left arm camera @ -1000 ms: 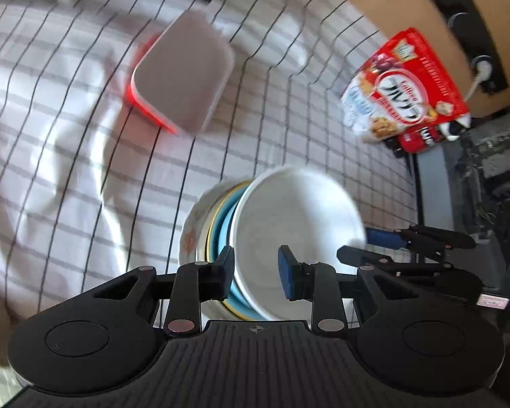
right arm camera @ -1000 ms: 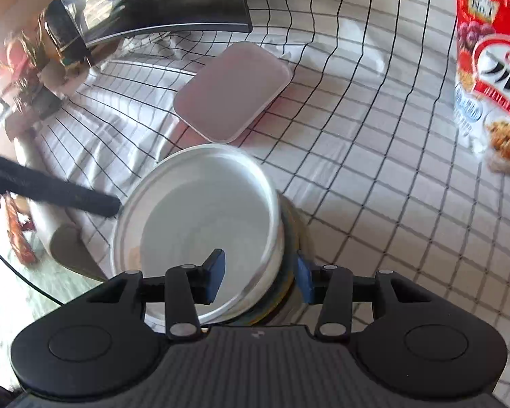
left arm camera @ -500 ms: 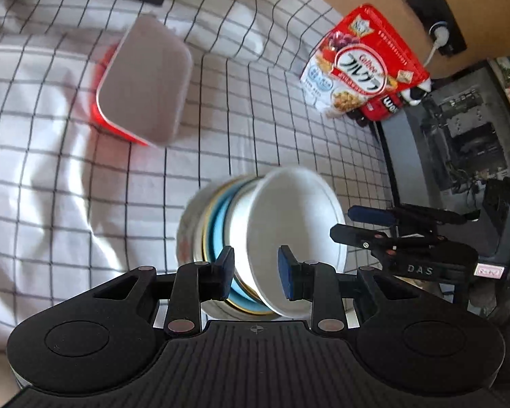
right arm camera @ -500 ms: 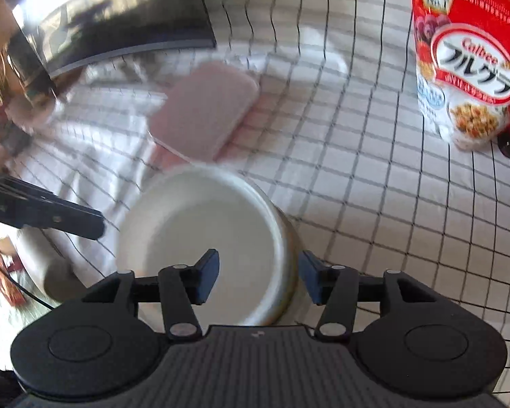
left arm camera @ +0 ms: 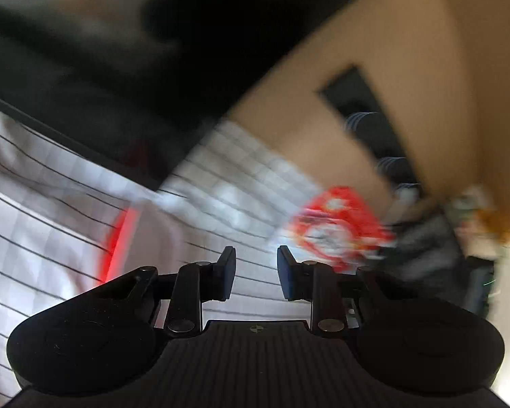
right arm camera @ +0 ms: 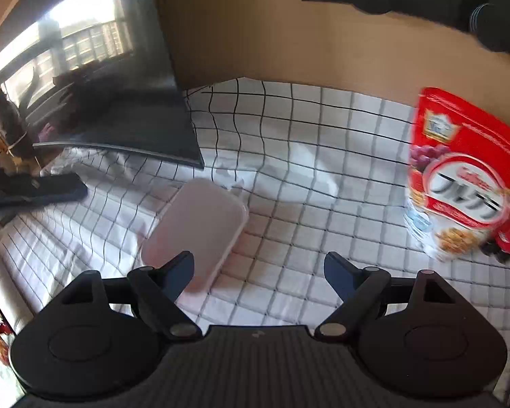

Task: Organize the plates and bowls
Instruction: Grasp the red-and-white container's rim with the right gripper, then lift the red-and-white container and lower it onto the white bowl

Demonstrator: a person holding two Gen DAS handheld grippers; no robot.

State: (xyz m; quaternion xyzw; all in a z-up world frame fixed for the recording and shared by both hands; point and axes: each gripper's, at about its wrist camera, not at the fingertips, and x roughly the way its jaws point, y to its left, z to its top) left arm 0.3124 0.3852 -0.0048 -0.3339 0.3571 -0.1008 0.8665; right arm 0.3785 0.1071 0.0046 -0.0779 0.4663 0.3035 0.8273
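Note:
No plate or bowl shows in either view now; the stack is out of frame. My left gripper (left arm camera: 256, 277) hangs over the checked tablecloth (left arm camera: 44, 204) with a narrow gap between its blue pads and nothing in it; the view is heavily blurred. My right gripper (right arm camera: 258, 277) is wide open and empty above the tablecloth (right arm camera: 323, 176). The other gripper (right arm camera: 34, 190) shows as a dark shape at the left edge of the right wrist view.
A lidded container with a red base (right arm camera: 195, 227) lies just ahead of my right gripper and shows as a red blur in the left view (left arm camera: 119, 244). A red cereal bag (right arm camera: 465, 176) stands at the right, also (left arm camera: 336, 227). A black monitor (right arm camera: 102, 102) stands back left before a tan wall (right arm camera: 289, 40).
Both grippers have tilted up and away from the stacked bowls, which have left both views. My right gripper has opened wide. The left view has become blurred by fast motion.

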